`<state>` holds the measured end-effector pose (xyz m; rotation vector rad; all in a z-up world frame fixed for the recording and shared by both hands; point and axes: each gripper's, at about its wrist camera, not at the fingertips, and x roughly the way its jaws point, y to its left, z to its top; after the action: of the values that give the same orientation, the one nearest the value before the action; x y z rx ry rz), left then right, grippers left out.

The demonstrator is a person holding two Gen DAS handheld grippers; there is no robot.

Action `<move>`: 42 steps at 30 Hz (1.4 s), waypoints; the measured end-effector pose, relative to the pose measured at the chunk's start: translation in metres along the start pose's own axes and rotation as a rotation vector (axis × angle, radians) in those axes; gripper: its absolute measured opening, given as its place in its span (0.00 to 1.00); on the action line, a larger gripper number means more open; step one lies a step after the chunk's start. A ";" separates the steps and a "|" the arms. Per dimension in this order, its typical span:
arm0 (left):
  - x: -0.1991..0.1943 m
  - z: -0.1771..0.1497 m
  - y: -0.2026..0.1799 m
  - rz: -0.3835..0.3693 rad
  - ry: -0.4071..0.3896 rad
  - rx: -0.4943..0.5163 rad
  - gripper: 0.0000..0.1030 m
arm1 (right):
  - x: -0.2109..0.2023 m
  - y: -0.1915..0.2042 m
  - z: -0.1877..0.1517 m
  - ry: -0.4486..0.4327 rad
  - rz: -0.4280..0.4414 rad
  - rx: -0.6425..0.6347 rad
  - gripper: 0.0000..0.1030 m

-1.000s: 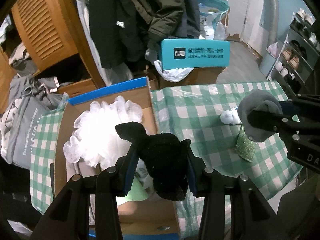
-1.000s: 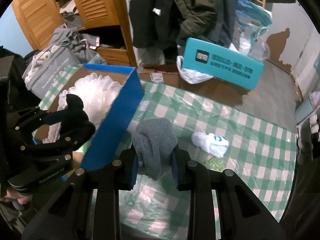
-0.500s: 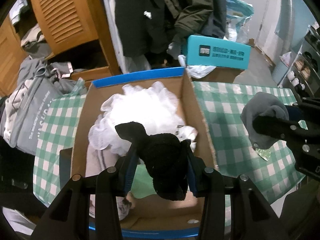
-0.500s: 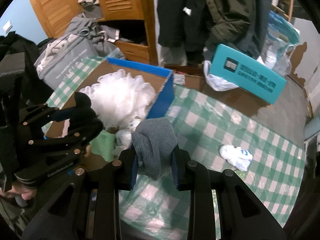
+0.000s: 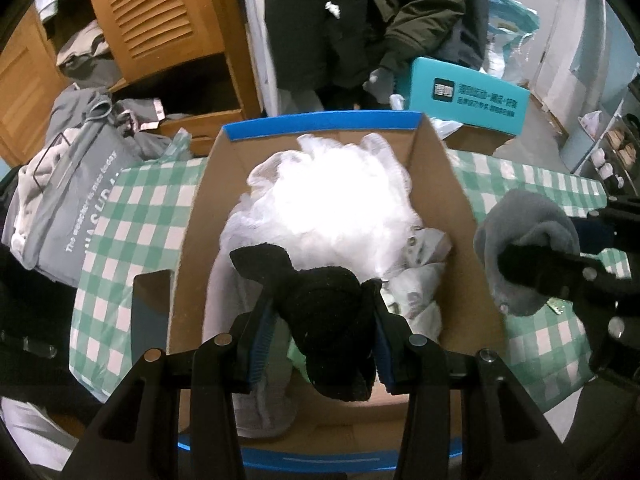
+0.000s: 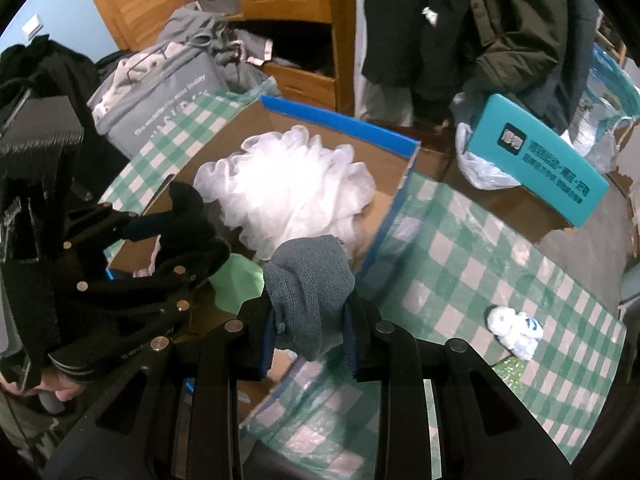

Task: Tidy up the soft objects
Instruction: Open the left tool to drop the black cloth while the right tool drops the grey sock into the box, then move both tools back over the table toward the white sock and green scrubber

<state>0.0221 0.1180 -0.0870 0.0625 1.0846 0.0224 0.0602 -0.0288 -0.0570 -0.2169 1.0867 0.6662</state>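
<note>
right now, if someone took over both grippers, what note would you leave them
Left gripper: shut on the black sock, held over the cardboard box.
Right gripper: shut on the grey sock, near the box's right wall.
In the box: white mesh pouf and other soft pieces.
Left to do: release both socks into the box, then fetch the white sock lying on the checked tablecloth.

Furniture: your view takes in a louvred wooden wardrobe [image 5: 160, 16].
Table: green checked cloth [image 6: 500, 264].
Wall: pale blue [image 5: 616, 68].
Floor: grey [image 5: 540, 120].
</note>
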 end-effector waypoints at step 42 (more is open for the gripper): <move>-0.005 0.005 -0.014 -0.002 -0.013 0.017 0.80 | 0.000 -0.028 -0.012 0.011 -0.086 0.092 0.74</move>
<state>0.0241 0.1040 -0.0809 0.0769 1.0718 0.0103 0.0682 -0.0569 -0.0675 -0.1865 1.1098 0.5375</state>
